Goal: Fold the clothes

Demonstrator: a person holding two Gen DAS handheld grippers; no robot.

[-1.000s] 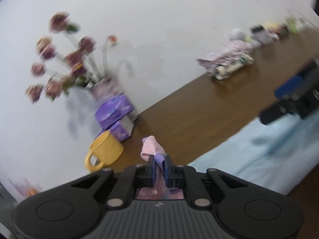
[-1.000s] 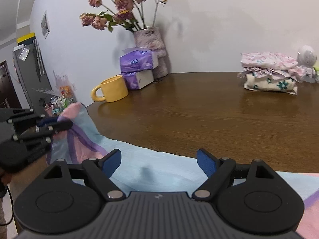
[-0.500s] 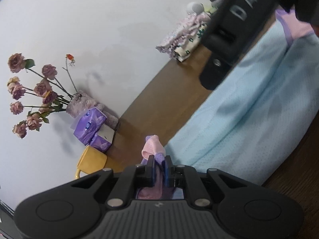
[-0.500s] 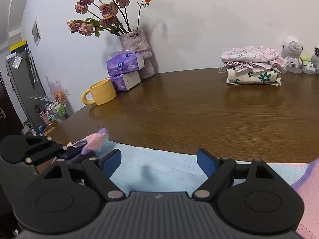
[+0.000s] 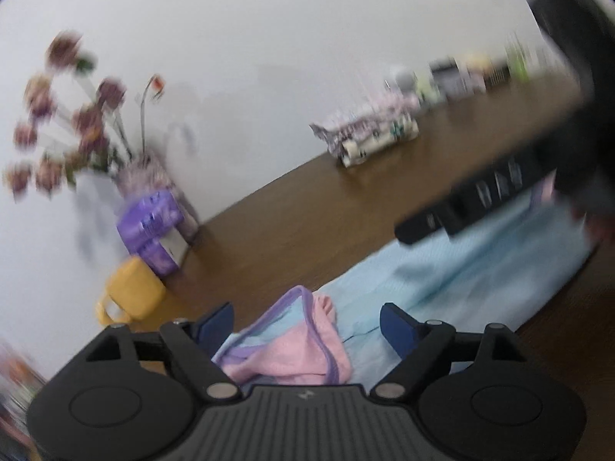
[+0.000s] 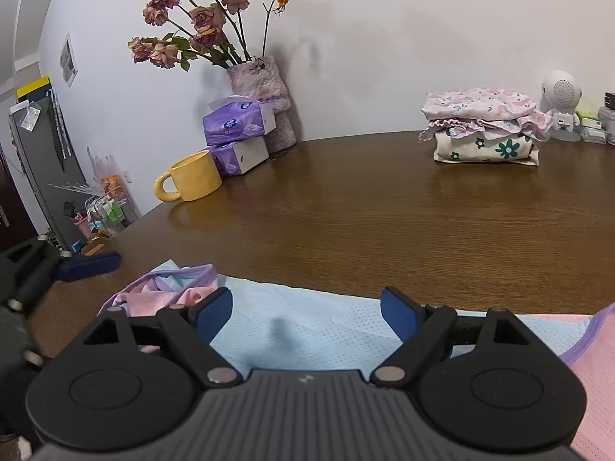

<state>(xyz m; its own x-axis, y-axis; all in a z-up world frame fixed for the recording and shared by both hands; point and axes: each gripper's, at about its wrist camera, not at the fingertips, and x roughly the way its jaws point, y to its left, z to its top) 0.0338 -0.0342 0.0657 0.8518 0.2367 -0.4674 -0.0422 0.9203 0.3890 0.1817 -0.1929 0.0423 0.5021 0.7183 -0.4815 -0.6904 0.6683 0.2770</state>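
Left wrist view: left gripper point(image 5: 307, 317) fingers point(image 5: 217, 320) spreading wide, released pink sleeve point(image 5: 292, 349) lying between them.

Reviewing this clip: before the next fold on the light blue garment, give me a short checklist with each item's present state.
1. Left gripper free of cloth: ok; its jaws are opening, and the pink sleeve lies between them, no pad pressing it.
2. Right gripper open and empty: ok, it hovers over the light blue garment.
3. Sleeve laid onto the garment: ok, though bunched rather than flat.
4. Garment fully on the wooden table: cannot tell; its near part is hidden.
5. Yellow mug and folded clothes stack apart from the garment: ok.
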